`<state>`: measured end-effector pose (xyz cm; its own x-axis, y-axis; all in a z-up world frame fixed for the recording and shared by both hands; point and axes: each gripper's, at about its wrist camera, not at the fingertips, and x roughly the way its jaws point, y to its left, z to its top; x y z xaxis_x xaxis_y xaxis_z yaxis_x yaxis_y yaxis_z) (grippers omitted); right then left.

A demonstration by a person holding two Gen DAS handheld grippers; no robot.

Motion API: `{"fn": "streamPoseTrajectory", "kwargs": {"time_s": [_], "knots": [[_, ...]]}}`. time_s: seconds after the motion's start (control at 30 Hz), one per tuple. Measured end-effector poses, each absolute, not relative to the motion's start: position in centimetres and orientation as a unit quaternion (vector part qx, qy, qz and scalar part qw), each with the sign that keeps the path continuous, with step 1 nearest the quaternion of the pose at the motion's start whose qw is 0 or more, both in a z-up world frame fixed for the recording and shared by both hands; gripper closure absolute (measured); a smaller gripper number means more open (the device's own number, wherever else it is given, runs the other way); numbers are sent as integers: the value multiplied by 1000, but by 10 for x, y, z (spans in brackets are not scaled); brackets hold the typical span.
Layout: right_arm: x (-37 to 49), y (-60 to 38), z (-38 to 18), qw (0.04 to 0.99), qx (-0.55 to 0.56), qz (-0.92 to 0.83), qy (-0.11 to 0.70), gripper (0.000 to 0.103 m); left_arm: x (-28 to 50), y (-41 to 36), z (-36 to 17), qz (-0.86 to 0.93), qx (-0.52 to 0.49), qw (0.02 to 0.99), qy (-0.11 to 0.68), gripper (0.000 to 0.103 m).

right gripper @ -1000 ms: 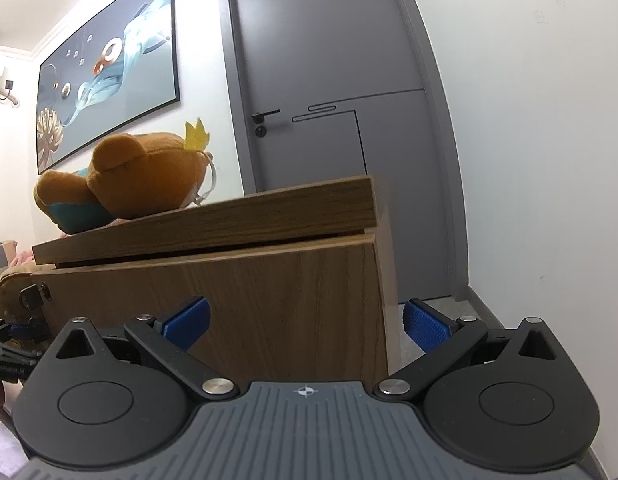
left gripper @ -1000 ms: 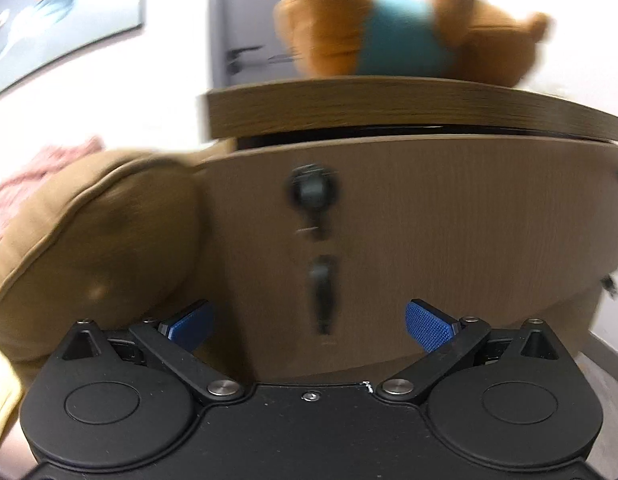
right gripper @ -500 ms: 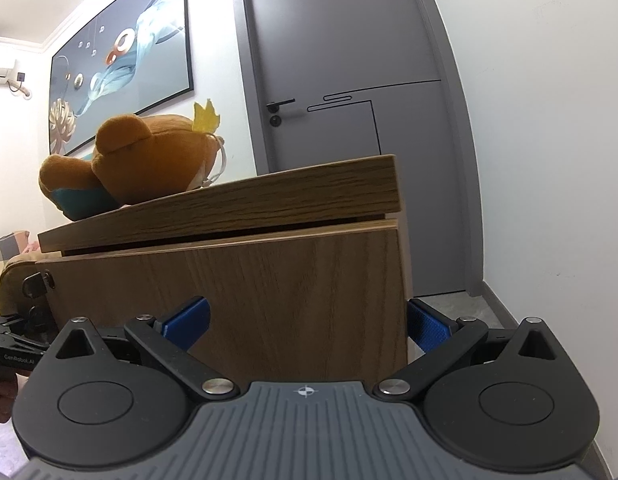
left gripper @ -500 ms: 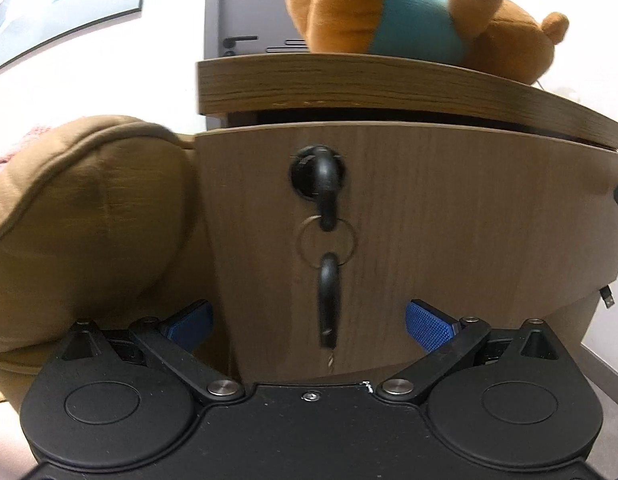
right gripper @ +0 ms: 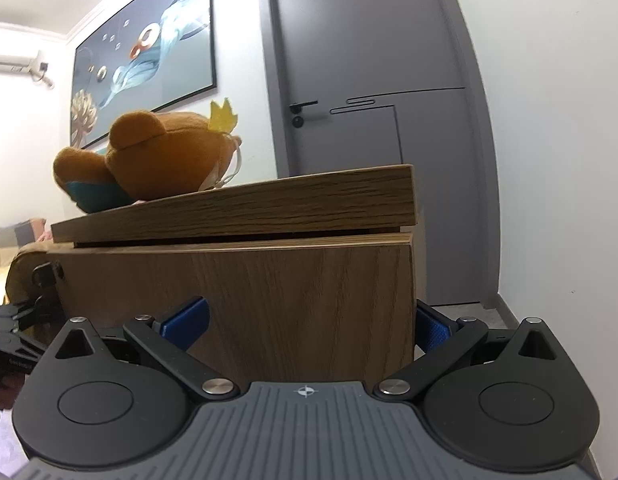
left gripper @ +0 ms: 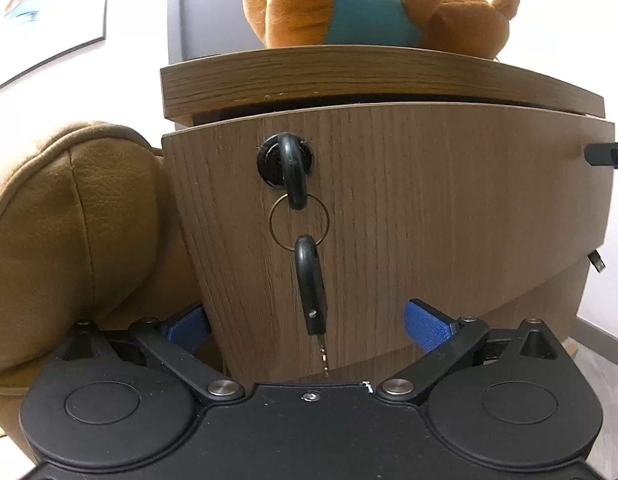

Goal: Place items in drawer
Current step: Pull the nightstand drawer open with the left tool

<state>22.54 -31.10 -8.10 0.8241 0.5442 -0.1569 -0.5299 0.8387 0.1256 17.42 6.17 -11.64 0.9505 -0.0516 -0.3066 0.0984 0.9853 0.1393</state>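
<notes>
Brown plush teddy bear [left gripper: 373,8] in teal shirt, lying atop the cabinet, wood-grain drawer front [left gripper: 429,216] below, shut, black key [left gripper: 293,168] in its lock

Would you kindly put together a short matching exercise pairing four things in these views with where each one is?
Things:
1. plush bear
2. black key
3. spare key
4. tan cushion

Places:
A. hanging from the ring, against the drawer front
B. pressed against the cabinet's side
C. lying on the wooden top
D. in the lock

Pairs: 1-C, 2-D, 3-A, 4-B
</notes>
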Motion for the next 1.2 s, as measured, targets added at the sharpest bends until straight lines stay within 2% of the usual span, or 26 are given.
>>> {"fn": "streamPoseTrajectory", "kwargs": {"time_s": [0.5, 0.83, 1.2], "knots": [[199, -319, -69, 939, -2, 326, 110, 0, 157, 73, -102, -82, 81, 979, 168, 3], [166, -325, -67, 930, -24, 348, 117, 0, 117, 66, -109, -132, 121, 969, 171, 3], [126, -335, -65, 919, -34, 372, 124, 0, 66, 73, -107, -146, 117, 965, 182, 3]]}}
